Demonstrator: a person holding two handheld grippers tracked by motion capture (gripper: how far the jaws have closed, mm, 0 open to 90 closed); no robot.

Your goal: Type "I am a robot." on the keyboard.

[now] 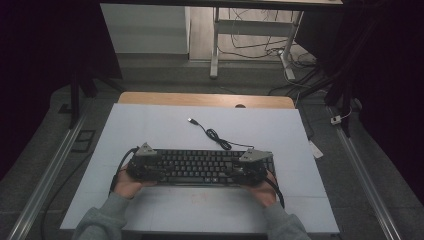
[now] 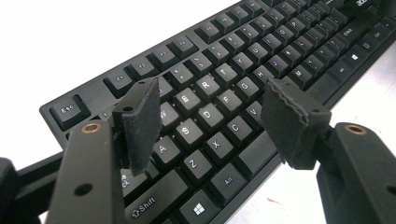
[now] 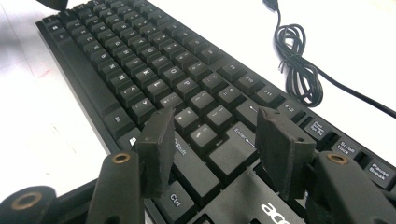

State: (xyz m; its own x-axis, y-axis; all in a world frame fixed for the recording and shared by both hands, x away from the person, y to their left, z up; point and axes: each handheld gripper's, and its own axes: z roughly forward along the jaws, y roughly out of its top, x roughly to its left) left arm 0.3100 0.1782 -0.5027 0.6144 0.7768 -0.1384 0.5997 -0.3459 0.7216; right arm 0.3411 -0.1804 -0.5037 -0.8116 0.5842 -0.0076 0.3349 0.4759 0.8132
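Both forearms came in from the bottom of the high view in grey sleeves. The left gripper [image 1: 143, 164] sat over the left end of the keyboard [image 1: 200, 165], jaws spread wide above the keys with nothing between its pads [image 2: 140, 126]. The right gripper [image 1: 251, 168] sat over the keyboard's right end, jaws likewise parted and empty.

Lab or office recording setup: white-covered worktop [image 1: 150, 130] with a wooden far edge, metal rails [image 1: 47, 175] flanking it on grey carpet, black curtains at both sides, a desk frame [image 1: 215, 45] with loose floor cables [image 1: 255, 47] beyond the hand-held grippers.
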